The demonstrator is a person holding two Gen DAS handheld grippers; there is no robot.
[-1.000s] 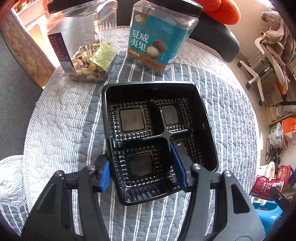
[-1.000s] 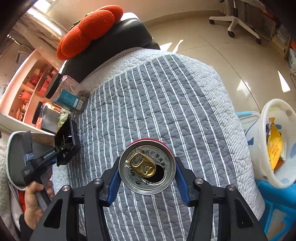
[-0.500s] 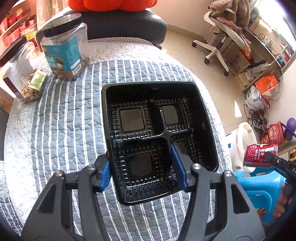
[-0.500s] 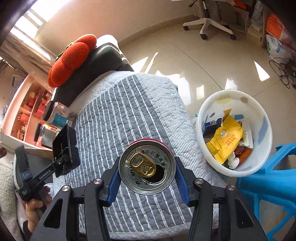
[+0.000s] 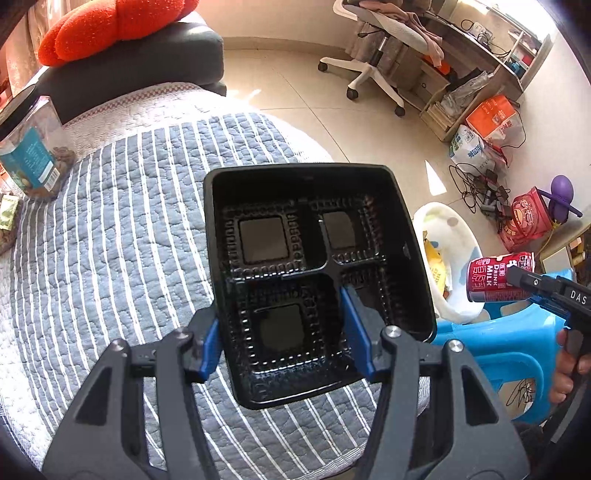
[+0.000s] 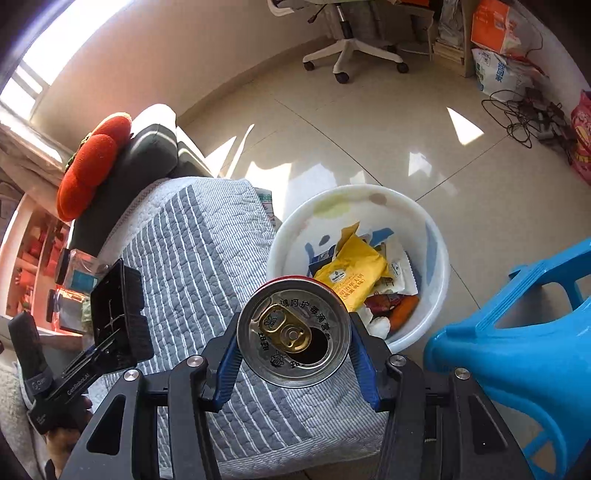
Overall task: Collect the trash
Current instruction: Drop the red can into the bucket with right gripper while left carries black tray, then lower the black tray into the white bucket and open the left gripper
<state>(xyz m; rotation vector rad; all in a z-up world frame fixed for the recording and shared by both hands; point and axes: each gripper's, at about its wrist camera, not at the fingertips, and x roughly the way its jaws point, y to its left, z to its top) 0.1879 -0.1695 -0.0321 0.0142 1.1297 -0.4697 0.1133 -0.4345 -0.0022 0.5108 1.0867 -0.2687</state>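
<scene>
My left gripper (image 5: 282, 334) is shut on a black plastic food tray (image 5: 295, 236) with several compartments; one blue pad is outside its left wall, the other inside. The tray hangs above the striped quilted table (image 5: 110, 240), near its right edge. My right gripper (image 6: 293, 350) is shut on a red drink can (image 6: 293, 332), its opened silver top facing the camera. The can hangs at the table's edge, beside a white trash bin (image 6: 436, 258) holding wrappers. In the left wrist view the can (image 5: 496, 277) and bin (image 5: 452, 229) appear at right; in the right wrist view the tray (image 6: 118, 306) at left.
A blue plastic stool (image 6: 517, 350) stands on the floor right of the bin. Clear snack jars (image 5: 29, 147) sit at the table's far left. A dark seat with an orange cushion (image 5: 110, 26) is behind the table. An office chair (image 6: 351, 48), bags and cables lie across the tiled floor.
Both grippers have carried their loads rightward across the table toward the bin. The bin has come fully into the right wrist view, and the jars have slid to the left edge.
</scene>
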